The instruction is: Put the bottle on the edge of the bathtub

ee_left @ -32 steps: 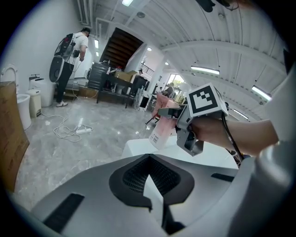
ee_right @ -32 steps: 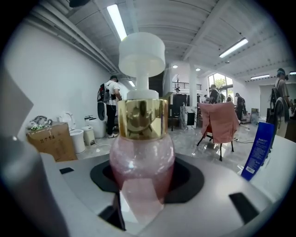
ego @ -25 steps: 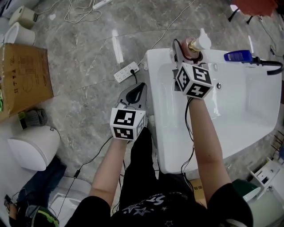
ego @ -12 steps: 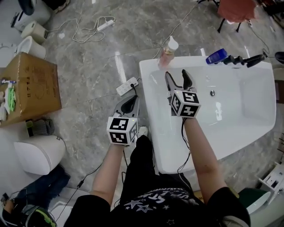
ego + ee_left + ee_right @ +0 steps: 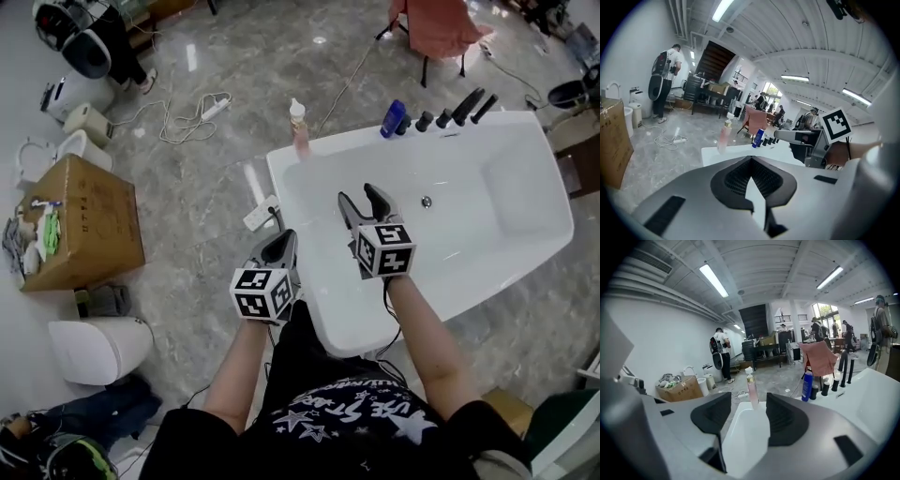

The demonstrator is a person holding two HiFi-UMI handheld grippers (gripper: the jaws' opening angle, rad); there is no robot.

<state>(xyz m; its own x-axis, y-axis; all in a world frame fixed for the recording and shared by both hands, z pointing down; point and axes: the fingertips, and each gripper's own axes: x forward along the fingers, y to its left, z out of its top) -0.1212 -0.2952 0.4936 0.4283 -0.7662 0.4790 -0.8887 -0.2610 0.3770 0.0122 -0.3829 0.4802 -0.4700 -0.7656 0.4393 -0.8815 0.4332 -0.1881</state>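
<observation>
Right gripper (image 5: 364,195), jaws apart and closing on nothing, hangs over one white bathtub (image 5: 292,204). Left gripper (image 5: 283,240) is closed and empty. One pink bottle (image 5: 299,131) stands upright on the tub's corner rim; one blue bottle (image 5: 393,119) stands on the far rim.

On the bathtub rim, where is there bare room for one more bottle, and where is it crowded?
Bare: the far rim between the pink bottle and the blue bottle, and the left rim from the pink bottle toward the person. Crowded: the far rim from the blue bottle along the black tap handles.
</observation>
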